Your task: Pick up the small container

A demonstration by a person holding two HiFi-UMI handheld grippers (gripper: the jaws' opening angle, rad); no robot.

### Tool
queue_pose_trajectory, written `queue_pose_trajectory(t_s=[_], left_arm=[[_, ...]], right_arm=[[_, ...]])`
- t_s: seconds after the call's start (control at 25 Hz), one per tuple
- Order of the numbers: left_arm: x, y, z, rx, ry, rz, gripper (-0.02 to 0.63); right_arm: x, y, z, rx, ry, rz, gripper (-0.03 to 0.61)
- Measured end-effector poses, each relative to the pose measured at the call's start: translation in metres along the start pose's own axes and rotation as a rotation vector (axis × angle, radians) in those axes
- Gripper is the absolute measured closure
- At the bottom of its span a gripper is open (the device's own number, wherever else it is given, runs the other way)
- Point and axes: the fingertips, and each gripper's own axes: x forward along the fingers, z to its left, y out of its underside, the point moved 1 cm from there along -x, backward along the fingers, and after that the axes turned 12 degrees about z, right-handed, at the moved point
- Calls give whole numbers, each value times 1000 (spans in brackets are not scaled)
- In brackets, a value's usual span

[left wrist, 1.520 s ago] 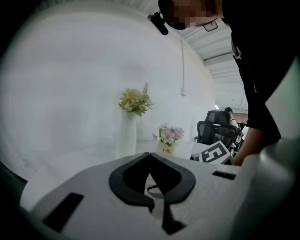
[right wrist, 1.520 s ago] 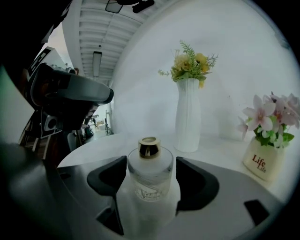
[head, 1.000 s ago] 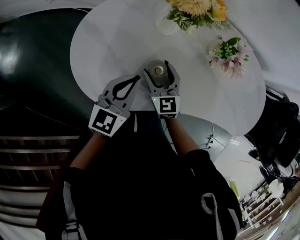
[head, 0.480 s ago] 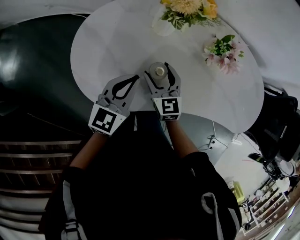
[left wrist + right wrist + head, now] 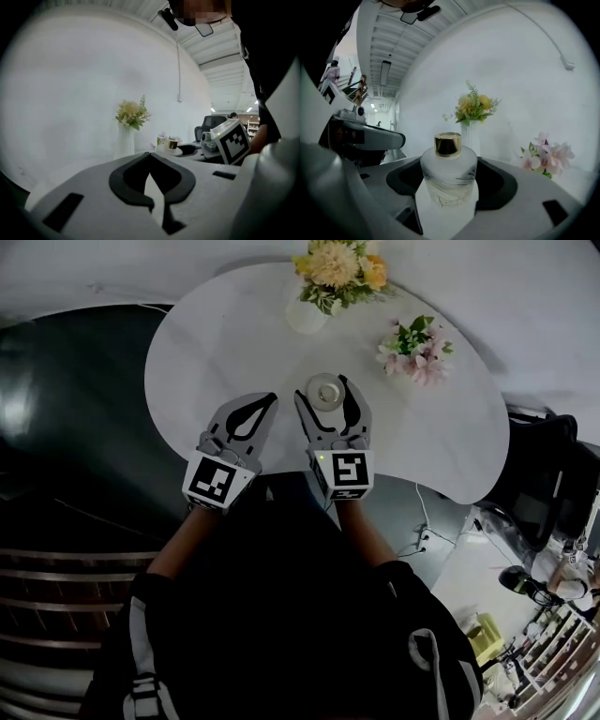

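Two tools over the white desk (image 5: 216,343). The right tool (image 5: 325,399) is clamped on the small container (image 5: 449,173), a frosted bottle with a gold cap, just above centre of the head view. The left tool (image 5: 266,405) is pinched together, with nothing in it. Whether the bottle's base clears the desk is unclear. Risks: the smooth round glass likely slips or twists out if the squeeze eases, and a swing toward the frame's top could knock the vase (image 5: 307,313).

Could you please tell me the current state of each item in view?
bottle: capped, upright, clamped in the right gripper.
right gripper: shut on the bottle.
left gripper: shut, empty.
vase: upright on the table, holding yellow flowers.
pink flowers: upright on the table, untouched.
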Motion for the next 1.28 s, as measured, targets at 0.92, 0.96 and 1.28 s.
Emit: queue_pose_trajectory(t_s=[0.92,0.96,1.28], left_arm=[[-50,-70,4,28,-117,-169,606],[-50,-70,3,30,-112,-179,606],[-49,-73,-1,24,-92,-193,606]], right_arm=[[-150,-100,-49,74,356,-190,242],[-152,-99,-49,68,362,-190,242],[-150,-90,-47,81,351,-171,242]])
